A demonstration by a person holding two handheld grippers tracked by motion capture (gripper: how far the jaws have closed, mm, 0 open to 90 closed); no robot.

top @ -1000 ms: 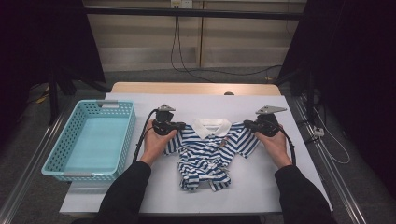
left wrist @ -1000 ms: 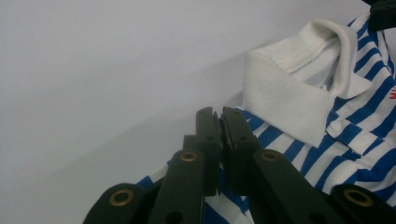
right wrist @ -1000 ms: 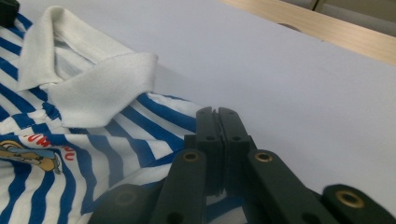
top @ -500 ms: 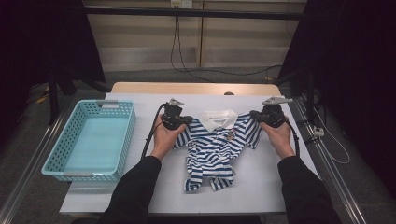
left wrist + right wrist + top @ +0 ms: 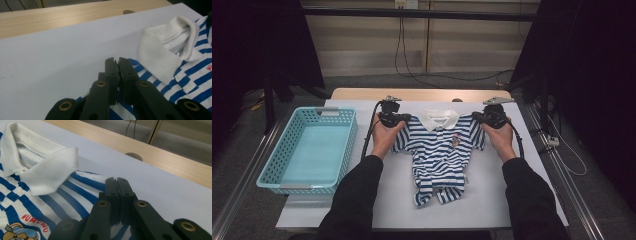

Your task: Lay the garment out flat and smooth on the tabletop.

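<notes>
Now shirt (image 5: 439, 150) between hand-held grippers

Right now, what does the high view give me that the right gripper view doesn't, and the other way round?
High view alone: the turquoise basket left of the shirt, the left gripper at the other shoulder, and the crumpled hem toward the person. Right gripper view alone: red lettering and a cartoon badge on the chest, and its jaws pressed together over the shoulder fabric. Shared: the striped polo shirt with its white collar, the right gripper and the white table cover.
</notes>
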